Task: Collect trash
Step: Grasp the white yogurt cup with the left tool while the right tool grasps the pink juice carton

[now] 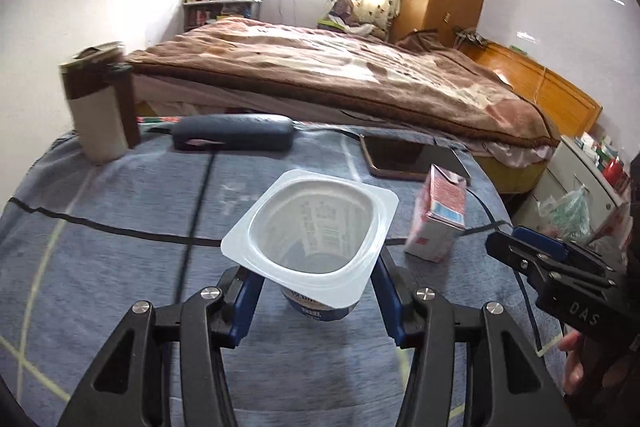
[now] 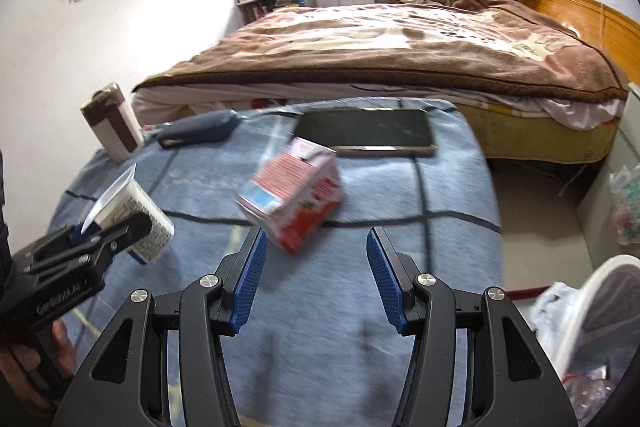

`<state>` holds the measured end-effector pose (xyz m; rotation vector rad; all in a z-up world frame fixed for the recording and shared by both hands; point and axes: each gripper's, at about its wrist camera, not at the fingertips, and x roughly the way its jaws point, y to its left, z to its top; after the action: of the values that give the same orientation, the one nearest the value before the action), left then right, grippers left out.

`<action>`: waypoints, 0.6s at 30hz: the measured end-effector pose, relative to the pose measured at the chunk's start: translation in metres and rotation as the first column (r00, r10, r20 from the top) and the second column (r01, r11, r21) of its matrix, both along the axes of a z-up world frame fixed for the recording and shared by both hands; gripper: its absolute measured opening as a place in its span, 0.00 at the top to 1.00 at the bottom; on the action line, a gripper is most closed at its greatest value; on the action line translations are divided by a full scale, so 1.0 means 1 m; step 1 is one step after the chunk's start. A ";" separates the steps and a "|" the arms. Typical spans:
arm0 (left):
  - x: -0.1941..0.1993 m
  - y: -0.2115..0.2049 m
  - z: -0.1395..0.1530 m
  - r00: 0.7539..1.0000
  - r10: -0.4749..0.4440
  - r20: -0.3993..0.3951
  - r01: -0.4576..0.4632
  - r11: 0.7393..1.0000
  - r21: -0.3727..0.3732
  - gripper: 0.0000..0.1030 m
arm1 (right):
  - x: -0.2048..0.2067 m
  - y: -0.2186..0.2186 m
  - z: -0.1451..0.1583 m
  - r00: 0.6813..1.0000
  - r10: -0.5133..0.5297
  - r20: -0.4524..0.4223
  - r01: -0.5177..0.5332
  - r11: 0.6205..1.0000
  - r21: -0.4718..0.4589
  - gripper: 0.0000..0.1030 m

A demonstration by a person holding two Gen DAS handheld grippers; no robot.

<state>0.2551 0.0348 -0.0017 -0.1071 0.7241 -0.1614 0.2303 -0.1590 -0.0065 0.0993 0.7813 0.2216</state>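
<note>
My left gripper [image 1: 316, 283] is shut on an empty white yogurt cup [image 1: 316, 227], held by its sides below the rim, tilted above the blue cloth. The cup in the left gripper also shows in the right wrist view [image 2: 136, 215]. A pink strawberry milk carton [image 2: 292, 191] lies tilted on the blue cloth, blurred, just ahead of my right gripper [image 2: 316, 267], which is open and empty. The carton also shows in the left wrist view [image 1: 438, 215], with the right gripper [image 1: 520, 247] beside it.
A brown and white tumbler [image 2: 112, 123], a dark glasses case [image 2: 196, 133] and a phone [image 2: 368, 137] lie at the far side of the blue cloth-covered table [image 2: 320, 347]. A white bin with a plastic bag [image 2: 592, 315] stands at the right. A bed [image 2: 400, 51] lies beyond.
</note>
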 end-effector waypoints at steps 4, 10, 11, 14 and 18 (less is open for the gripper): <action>-0.003 0.014 0.002 1.000 0.021 0.009 -0.021 1.000 0.006 0.48 | 0.011 0.014 0.001 1.000 -0.023 0.010 0.023 1.000 -0.011 0.47; -0.002 0.028 -0.001 0.999 0.052 0.004 -0.052 0.999 -0.010 0.48 | 0.030 0.030 -0.006 0.997 -0.082 -0.017 0.081 0.996 -0.047 0.36; -0.002 0.029 -0.002 0.998 0.056 0.003 -0.056 0.998 -0.014 0.48 | 0.031 0.032 -0.006 0.996 -0.089 -0.020 0.088 0.995 -0.053 0.36; -0.002 0.031 -0.005 0.998 0.060 -0.001 -0.060 0.998 -0.013 0.48 | 0.036 0.036 -0.009 0.991 -0.135 -0.022 0.131 0.985 -0.109 0.36; 0.000 0.031 -0.008 0.999 0.049 -0.014 -0.050 0.998 -0.024 0.48 | 0.038 0.034 -0.015 0.984 -0.175 -0.040 0.167 0.974 -0.151 0.35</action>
<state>0.2547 0.0662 -0.0099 -0.1491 0.7320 -0.1222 0.2681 -0.1253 -0.0214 0.0328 0.8349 -0.0030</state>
